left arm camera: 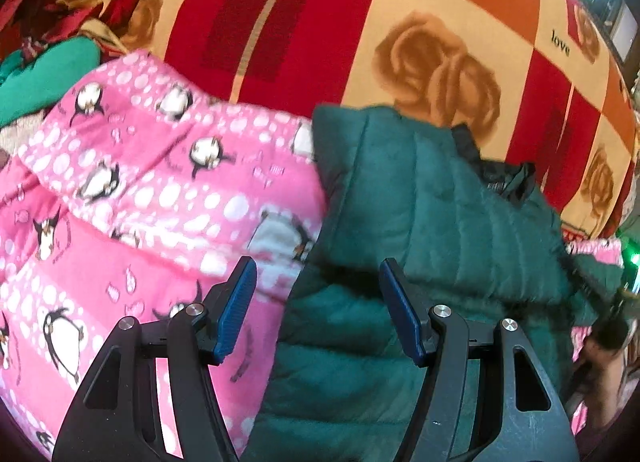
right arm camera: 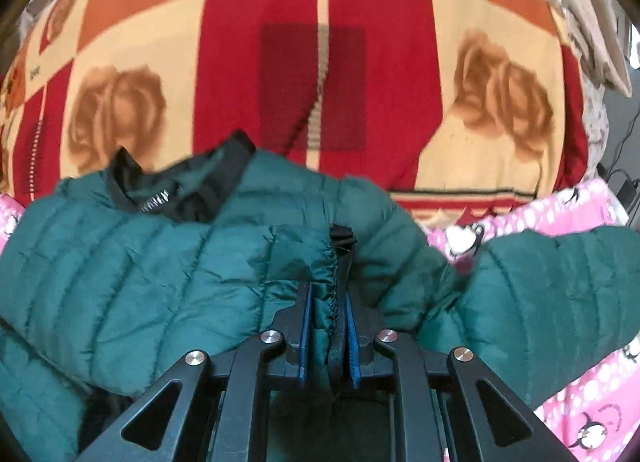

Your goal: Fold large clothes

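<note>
From the left wrist, the left gripper [left arm camera: 318, 274] hangs with jaws wide apart and empty over a quilted green jacket [left arm camera: 420, 198], lying on a pink fleece blanket [left arm camera: 140, 190]. From the right wrist, the right gripper [right arm camera: 328, 302] pinches the jacket's [right arm camera: 140, 262] gathered cuff [right arm camera: 326, 286] between nearly closed jaws.

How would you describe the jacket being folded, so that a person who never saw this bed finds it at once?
Start from the red, orange and cream checked blanket with brown roses. In front of it lies a pink penguin-print quilt, and on that quilt is the dark green quilted puffer jacket. Only it has a black collar and is pinched by the right gripper.
</note>
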Available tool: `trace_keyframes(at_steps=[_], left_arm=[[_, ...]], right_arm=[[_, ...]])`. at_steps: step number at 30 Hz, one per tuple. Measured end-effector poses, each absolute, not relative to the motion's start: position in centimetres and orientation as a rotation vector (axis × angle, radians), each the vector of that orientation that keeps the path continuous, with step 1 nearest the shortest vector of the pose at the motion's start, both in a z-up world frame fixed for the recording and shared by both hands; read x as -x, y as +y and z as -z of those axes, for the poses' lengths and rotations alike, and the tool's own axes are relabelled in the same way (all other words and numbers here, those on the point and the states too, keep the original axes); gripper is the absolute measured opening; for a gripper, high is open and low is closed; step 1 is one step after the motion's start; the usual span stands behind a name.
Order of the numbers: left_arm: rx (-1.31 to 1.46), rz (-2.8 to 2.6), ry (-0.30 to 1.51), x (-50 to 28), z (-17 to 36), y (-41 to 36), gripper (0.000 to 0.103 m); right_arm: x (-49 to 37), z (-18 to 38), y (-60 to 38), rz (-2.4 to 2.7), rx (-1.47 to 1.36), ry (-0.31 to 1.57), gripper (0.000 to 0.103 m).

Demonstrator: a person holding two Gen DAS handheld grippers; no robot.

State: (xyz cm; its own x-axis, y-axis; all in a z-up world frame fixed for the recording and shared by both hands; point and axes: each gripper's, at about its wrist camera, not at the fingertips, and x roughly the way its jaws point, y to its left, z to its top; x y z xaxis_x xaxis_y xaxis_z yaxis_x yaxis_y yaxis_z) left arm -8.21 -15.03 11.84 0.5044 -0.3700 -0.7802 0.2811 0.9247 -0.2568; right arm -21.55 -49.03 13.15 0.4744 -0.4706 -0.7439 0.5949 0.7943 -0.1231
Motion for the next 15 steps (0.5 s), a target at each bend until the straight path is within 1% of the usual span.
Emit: trace_keyframes(at_steps=[5,10,11,12,13,15], left_arm=[[0.110,0.400,0.963,6.3,-11.7,-17.4,0.064],[0.024,0.386,1.032,5.2,-8.8,-20.3,0.064],[0.015,0.380,1.034,5.1,-8.3,-20.5,0.065],[0.010,0.373,1.031,5.1,-8.0,-20.6,0.071],[0.013,0.368,1.027,5.1,-7.7,-20.6,0.073],[0.032,0.375,1.030,5.0,-7.6,-20.5,0.073]], right_arm=[[21.3,-12.5,-49.5,0.651,-0.185,0.859,0.014],[21.0,-11.1,-50.3,0.639,-0.212,0.901,0.014],[21.0,-10.5,-50.6,0.636,-0.221,0.918,0.014],[21.0,-9.9,-50.9,0.624,-0.243,0.935,0.015],[21.1,-9.4,-51.4,0.613,-0.271,0.946,0.017],[21.4,-9.5,-51.9,0.612,-0.302,0.941,0.028]])
